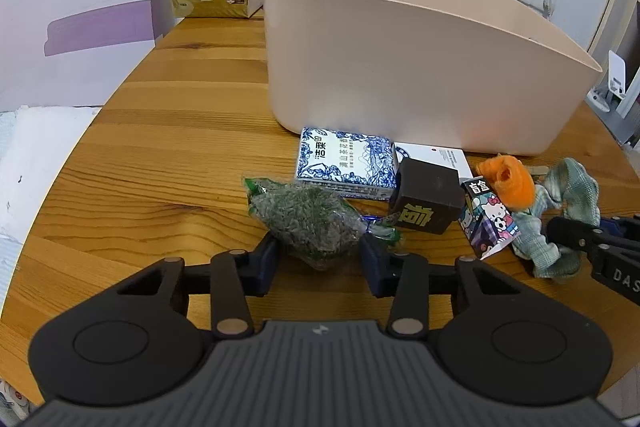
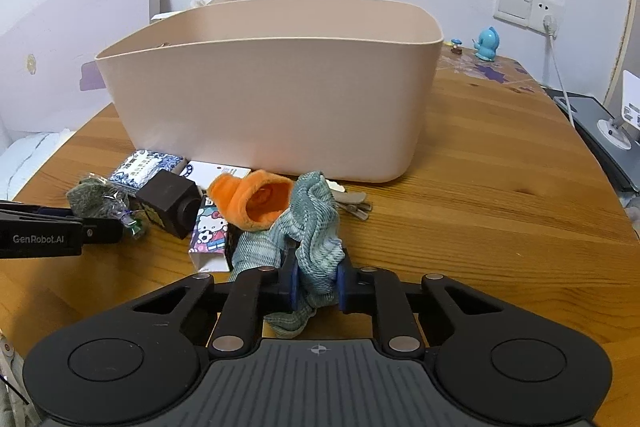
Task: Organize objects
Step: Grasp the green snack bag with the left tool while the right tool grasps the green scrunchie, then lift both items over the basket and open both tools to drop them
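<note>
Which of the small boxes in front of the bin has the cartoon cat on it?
The tilted cartoon-cat box, rightmost, beside the orange plush; the others are blue-patterned, white and dark brown.

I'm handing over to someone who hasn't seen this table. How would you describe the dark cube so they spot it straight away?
Find the big beige tub on the wooden table; a row of small things lies along its near wall. The dark cube sits in that row, between the blue-and-white tissue pack and the cartoon-cat box. It alone is plain dark brown, with a gold character on one face.
</note>
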